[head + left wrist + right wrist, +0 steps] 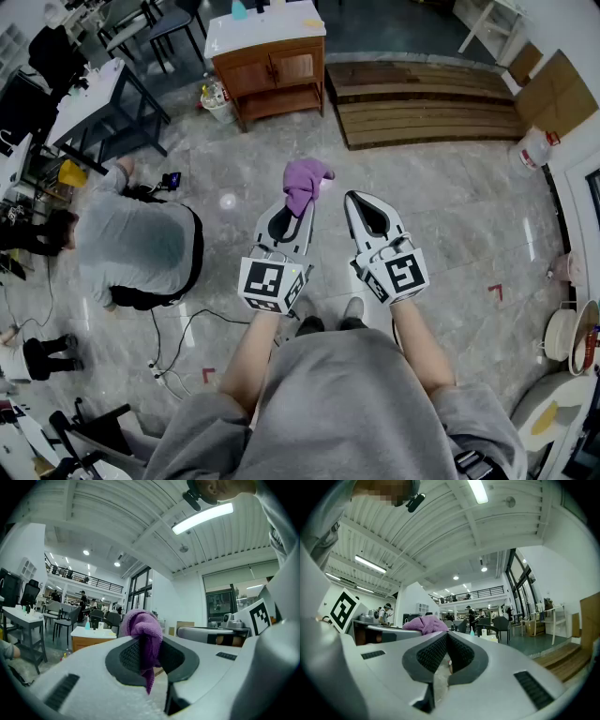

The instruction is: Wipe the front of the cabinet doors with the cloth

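Purple cloth (305,183) pinched in the left gripper (300,208) at the centre of the head view, bunched above the tips, with a tail hanging down between the dark pads (125,657). Jaws of that gripper clamped tight on the fabric, parted only by the fabric itself. Right gripper (357,201) just beside it to the right, jaws pressed together at the tips and holding nothing, with a narrow slit left lower down behind the tips. Both grippers up in the air above the floor.

Wooden cabinet (272,67) with a white top at upper centre of the head view, both doors closed, well apart from the cloth. Teal bottle (239,9) upright on that top. Pale bin (218,105) on the floor against the cabinet's left leg, filled with small items too small to name. Stack of brown boards (427,103) at upper right. Crouching person in a grey top (141,246) at left, among cables on the grey marbled floor (450,216).
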A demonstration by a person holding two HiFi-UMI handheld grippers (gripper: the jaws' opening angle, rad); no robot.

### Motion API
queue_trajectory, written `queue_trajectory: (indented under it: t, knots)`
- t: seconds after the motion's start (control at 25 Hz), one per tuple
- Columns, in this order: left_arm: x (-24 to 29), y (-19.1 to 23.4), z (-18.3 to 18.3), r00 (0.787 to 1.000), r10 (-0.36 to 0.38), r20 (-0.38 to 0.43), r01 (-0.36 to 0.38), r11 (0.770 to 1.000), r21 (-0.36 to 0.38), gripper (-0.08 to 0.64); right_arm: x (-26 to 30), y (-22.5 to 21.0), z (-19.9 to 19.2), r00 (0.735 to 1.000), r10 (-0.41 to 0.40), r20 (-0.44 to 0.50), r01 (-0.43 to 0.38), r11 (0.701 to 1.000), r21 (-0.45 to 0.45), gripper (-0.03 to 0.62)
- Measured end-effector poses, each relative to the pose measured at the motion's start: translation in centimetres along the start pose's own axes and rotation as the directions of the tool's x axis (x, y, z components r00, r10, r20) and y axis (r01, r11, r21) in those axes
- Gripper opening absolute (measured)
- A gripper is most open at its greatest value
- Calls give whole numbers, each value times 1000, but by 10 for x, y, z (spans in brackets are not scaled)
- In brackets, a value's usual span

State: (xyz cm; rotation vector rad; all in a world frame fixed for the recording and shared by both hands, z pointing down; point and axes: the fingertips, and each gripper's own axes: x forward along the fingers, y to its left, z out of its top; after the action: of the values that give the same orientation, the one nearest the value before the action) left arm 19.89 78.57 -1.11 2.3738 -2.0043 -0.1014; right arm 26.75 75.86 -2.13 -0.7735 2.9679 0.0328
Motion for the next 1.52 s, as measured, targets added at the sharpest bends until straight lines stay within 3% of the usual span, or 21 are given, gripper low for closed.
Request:
queue_trajectory:
  t: [0.32,0.72,0.96,1.52]
  knots:
    - [-35,36,9,1000,-9,-11,8,999,-31,58,22,46,4,1000,-10,-14,9,1000,-18,9]
    - [-24,69,4,999,-16,-43,13,998,-63,58,54,42,6,999,-39,-19,38,999,-35,9]
    - [12,80,-17,997,-15,-77,10,997,-74,58,74,9,-17,998,-40,-41,40,999,-17,9]
    - [152,127,-49,988,-2,-155,-13,995,-94,58,161,-110,-57,997,-30,-69,34,998,58,9]
